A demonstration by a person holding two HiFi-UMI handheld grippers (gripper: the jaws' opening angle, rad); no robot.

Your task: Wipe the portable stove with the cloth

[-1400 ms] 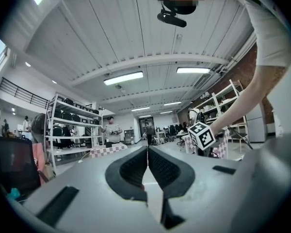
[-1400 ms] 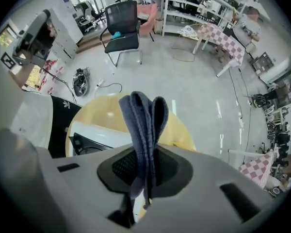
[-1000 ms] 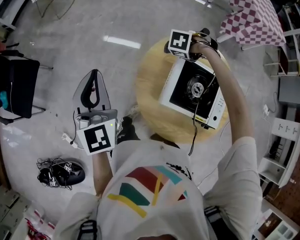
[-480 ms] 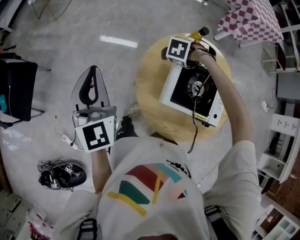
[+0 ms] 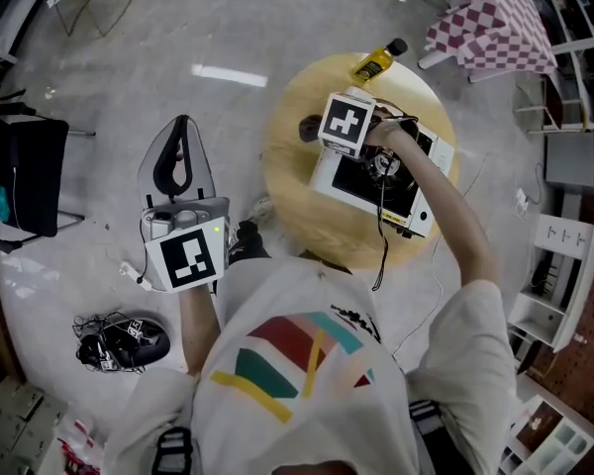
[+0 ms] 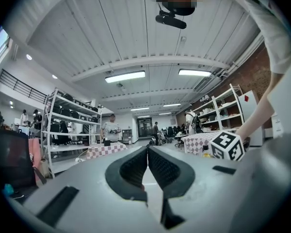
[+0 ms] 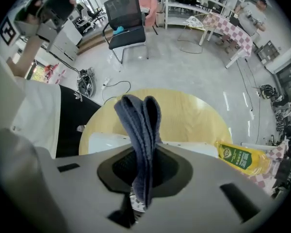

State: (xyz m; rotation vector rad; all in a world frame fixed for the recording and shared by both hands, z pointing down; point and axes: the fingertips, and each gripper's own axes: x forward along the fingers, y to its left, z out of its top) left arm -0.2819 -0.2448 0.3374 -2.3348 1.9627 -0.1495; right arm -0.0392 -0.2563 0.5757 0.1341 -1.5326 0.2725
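Blue-grey cloth [image 7: 138,125] clamped in the jaws of the right hand-held gripper [image 7: 139,166], over the stove [image 7: 104,142].

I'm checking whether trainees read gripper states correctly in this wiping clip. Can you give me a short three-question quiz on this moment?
1. Multiple choice: what is between the jaws of the right gripper?
A. a sponge
B. a dark grey-blue cloth
C. nothing

2. True or false: the left gripper rests on the portable stove.

3. Short answer: apart from the stove, what is on the round wooden table?

Key
1. B. The jaws are shut on the folded cloth.
2. False. It is shut and empty, held off to the side over the floor.
3. A yellow bottle, at the table's far edge.
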